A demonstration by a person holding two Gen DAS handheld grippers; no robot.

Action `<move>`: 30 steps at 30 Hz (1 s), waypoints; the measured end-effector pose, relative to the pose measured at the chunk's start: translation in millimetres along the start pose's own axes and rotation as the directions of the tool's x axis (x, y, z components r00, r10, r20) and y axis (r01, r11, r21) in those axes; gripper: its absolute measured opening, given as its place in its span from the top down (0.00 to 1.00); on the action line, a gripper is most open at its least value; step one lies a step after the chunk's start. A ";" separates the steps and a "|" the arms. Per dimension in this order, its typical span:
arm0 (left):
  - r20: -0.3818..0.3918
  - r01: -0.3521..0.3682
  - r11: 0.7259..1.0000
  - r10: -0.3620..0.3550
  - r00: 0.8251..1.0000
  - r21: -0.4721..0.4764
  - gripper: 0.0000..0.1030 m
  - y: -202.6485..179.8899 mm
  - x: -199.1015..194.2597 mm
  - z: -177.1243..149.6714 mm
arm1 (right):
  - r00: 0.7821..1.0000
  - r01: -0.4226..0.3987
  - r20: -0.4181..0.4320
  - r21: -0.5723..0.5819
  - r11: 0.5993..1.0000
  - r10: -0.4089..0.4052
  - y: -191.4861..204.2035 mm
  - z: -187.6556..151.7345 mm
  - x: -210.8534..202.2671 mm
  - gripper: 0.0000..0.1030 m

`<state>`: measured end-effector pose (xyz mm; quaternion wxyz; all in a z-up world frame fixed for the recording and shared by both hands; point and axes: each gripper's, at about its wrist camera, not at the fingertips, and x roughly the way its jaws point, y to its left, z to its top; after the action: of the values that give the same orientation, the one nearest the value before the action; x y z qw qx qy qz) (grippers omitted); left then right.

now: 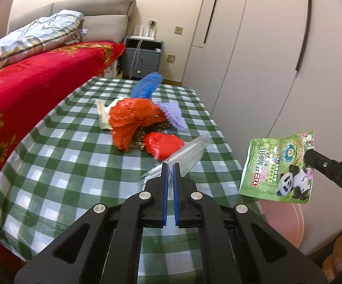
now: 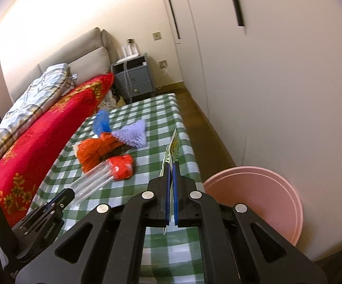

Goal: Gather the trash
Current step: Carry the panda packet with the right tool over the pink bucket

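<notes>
On the checked table (image 1: 59,156), counting outward from the big red bag (image 1: 133,118) at its middle: two red plastic bags, the second, smaller one (image 1: 164,145) just in front; one blue bag (image 1: 147,86) behind; one purple mesh piece (image 1: 175,114) beside it; one clear plastic wrapper (image 1: 187,153) nearest the front edge; one green pouch (image 1: 277,168) off to the side; one pink bin (image 2: 254,198) below the table's corner

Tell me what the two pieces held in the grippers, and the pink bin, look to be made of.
Green panda pouch: printed plastic film, glossy, seemingly flat and empty.
Clear wrapper: thin transparent plastic; the checked cloth shows through it, with bright creases.
Pink bin: probably moulded plastic, smooth and matte, with an even rolled rim.
</notes>
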<state>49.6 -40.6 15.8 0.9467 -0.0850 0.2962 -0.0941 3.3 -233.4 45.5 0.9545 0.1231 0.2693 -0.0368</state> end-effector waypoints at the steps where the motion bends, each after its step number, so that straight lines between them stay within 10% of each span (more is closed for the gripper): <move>1: -0.001 0.009 1.000 -0.009 1.000 0.002 0.96 -3.0 0.6 0.1 | 1.000 0.011 -0.002 0.003 1.000 -0.011 -2.0 -0.4 -0.4 0.98; 30: -0.078 0.251 0.960 -0.243 0.967 0.122 0.96 -92.7 34.8 -9.2 | 0.955 0.296 -0.049 0.058 0.953 -0.294 -60.5 -16.6 -10.8 0.98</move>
<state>60.5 -139.2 9.5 0.9213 -0.0563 0.3058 -0.2335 -22.5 -287.6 24.4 0.9283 0.1130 0.3021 -0.1852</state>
